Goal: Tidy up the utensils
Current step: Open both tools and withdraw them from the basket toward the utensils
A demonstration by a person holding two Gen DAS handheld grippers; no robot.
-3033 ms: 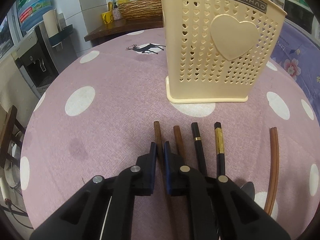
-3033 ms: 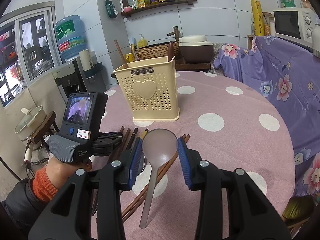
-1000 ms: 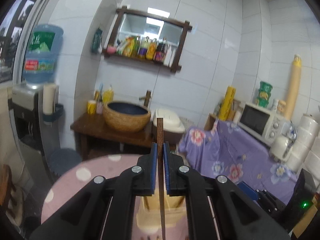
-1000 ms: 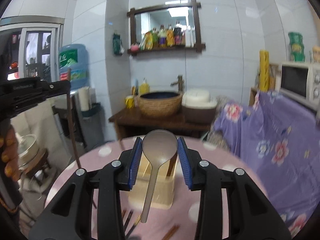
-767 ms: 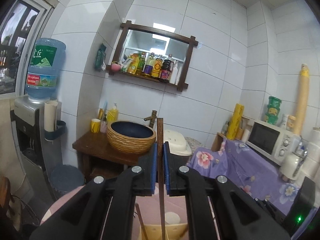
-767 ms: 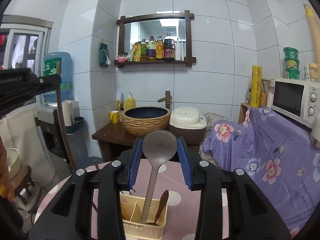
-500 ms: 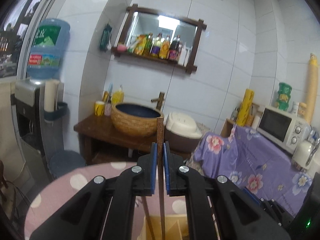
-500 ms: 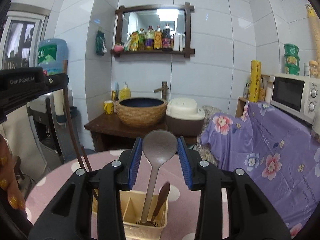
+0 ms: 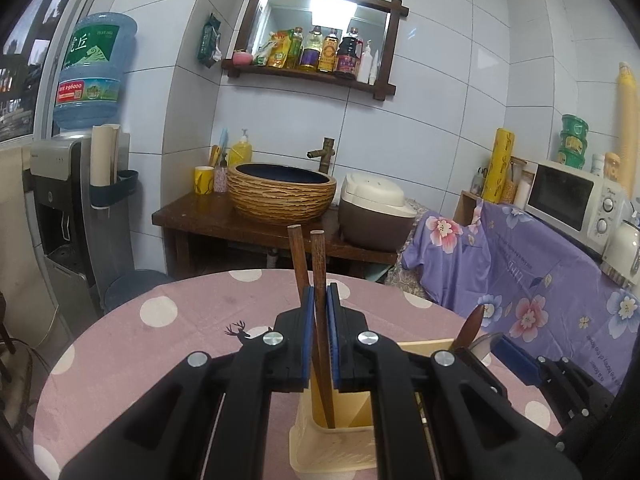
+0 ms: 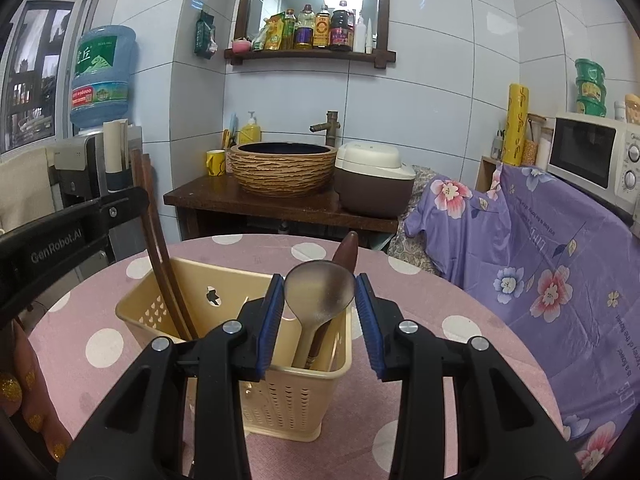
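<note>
White tiled walls [image 10: 432, 92] enclose the room. A wood-framed mirror [image 10: 316, 12] with a bottle shelf hangs at the far wall, above a dark wooden stand [image 10: 280, 204] bearing a woven basin [image 10: 284, 168]. A water dispenser [image 9: 76, 184] stands left, a microwave [image 10: 592, 156] right.

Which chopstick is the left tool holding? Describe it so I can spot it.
Find the cream utensil basket on the pink dotted table. Two brown chopsticks stand in its left compartment; the held chopstick is clamped between the left tool, while the free chopstick leans beside it.
</note>
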